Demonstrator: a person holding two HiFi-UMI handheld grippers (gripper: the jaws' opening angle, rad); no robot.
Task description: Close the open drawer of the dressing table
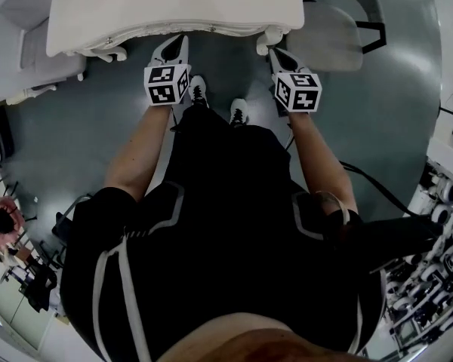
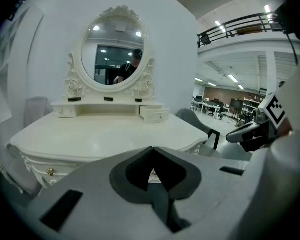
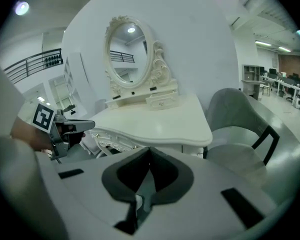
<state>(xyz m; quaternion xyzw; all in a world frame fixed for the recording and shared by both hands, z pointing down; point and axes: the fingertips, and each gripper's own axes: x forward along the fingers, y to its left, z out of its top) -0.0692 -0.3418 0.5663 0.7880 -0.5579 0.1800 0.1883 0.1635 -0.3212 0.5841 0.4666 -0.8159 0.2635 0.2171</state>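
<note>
Left claw (image 2: 153, 151) and right claw (image 3: 149, 151) are closed, empty; the drawer (image 2: 154, 115) (likely light, rigid) is best pushed front-on.

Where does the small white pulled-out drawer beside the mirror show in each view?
Head view: not in it; only the front of the white dressing tabletop shows.
Left gripper view: small white pulled-out drawer, centre, right of the oval mirror's foot.
Right gripper view: drawer, centre, below-right of the mirror.
Shared landmark: that tabletop.
</note>
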